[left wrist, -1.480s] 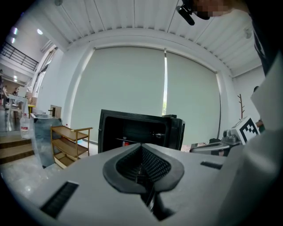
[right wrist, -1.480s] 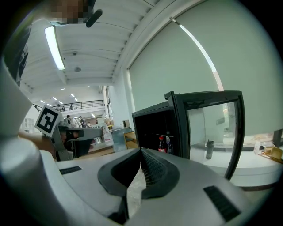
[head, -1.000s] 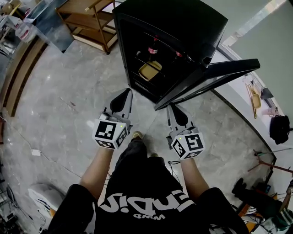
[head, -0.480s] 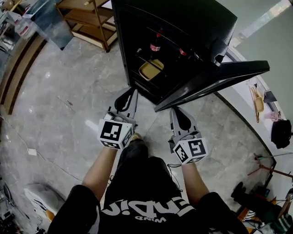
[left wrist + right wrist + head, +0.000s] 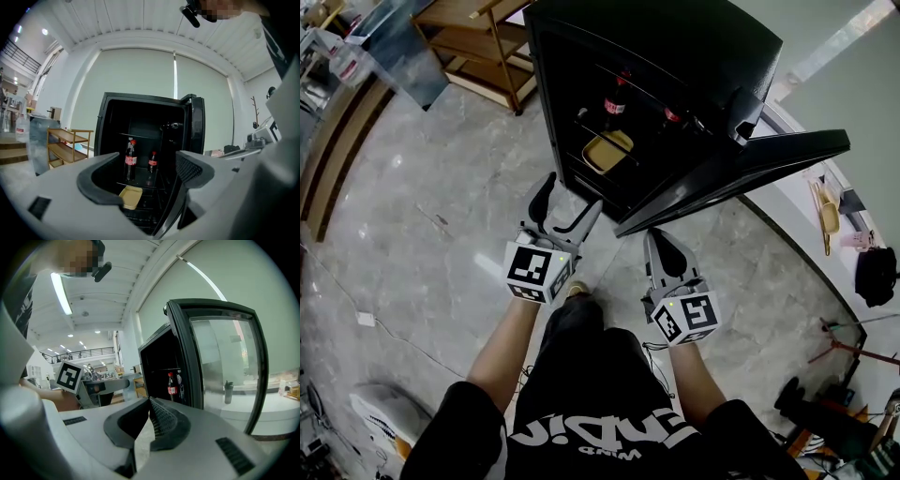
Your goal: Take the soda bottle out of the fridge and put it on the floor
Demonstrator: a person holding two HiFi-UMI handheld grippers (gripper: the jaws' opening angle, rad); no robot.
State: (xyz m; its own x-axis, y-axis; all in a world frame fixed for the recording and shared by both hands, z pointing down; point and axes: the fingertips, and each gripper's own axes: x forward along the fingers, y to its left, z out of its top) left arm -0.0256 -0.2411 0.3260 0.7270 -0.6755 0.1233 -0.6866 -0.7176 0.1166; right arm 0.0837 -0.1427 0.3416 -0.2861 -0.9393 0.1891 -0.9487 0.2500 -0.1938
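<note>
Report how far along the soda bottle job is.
Done: the fridge door stands open. In hand: the left gripper faces the fridge, its jaws just opening, nothing between them; the right gripper is shut and empty. Left: both soda bottles sit inside; one must be gripped and set on the floor.

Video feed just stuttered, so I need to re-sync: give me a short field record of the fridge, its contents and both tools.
Fridge: black fridge, door swung open
Contents: left soda bottle and right soda bottle upright on a wire shelf; yellow tray one shelf lower
Left tool: open, jaws have just been opening, nothing between them, outside the fridge
Right tool: shut, empty, beside the open door
Floor: grey stone, no bottle set down yet
</note>
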